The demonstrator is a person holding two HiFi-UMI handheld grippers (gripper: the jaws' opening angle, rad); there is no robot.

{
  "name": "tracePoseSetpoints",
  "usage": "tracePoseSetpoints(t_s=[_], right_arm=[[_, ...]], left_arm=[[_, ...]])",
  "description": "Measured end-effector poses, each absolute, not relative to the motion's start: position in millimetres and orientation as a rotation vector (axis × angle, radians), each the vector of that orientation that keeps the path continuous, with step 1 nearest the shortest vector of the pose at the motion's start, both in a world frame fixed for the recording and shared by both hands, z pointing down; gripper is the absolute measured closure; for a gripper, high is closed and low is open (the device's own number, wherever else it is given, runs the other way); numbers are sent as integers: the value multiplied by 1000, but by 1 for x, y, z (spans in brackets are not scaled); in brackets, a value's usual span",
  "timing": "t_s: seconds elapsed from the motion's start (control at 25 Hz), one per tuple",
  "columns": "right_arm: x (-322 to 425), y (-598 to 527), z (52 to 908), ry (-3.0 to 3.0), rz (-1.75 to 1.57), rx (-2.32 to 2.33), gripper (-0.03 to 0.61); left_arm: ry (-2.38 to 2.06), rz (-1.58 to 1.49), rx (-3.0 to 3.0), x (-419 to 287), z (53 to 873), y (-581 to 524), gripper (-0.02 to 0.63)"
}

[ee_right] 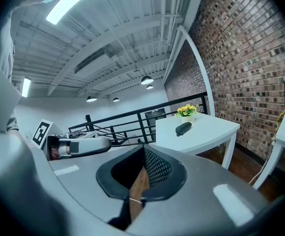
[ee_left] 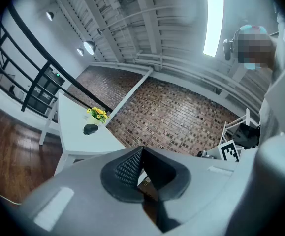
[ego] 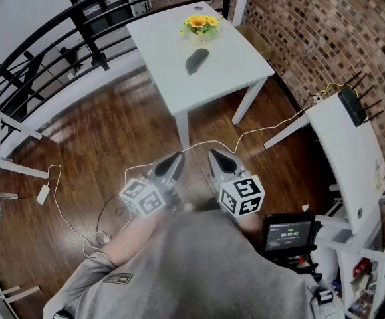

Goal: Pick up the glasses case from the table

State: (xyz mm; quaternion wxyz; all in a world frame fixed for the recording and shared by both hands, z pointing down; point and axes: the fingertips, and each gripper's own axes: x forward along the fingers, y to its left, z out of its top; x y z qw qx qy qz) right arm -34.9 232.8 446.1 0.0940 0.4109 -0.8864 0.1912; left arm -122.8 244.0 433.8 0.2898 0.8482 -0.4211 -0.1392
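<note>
the desk [ego: 239,65] stands on the floor [ego: 99,145] ahead of the person, well apart from both tongs. the glasses case [ego: 197,60] lies on the desk near its middle, with the pot of flowers [ego: 201,26] just behind it, toward the far edge. a railing [ego: 52,38] runs behind and to the left of the desk, and a brick wall [ego: 312,18] stands to its right. a side desk [ego: 342,158] lies along the right, nearer the person, with a router [ego: 352,106] at its far end. the left tongs [ego: 177,158] and right tongs [ego: 213,155] sit side by side over the floor, pointing toward the desk. cables [ego: 66,218] trail over the floor at the left
</note>
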Motion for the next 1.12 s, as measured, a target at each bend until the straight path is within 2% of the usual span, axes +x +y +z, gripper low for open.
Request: tracePoseSetpoints(t_s=[0.52, 1.12], right_arm=[[-38, 181, 462, -2617, 600, 1187, 568], [19, 2, 483, -2636, 701, 1091, 568]], left_arm=[[-1149, -337, 2234, -128, 451, 194, 614], [-1273, -250, 2148, -81, 475, 16, 614]])
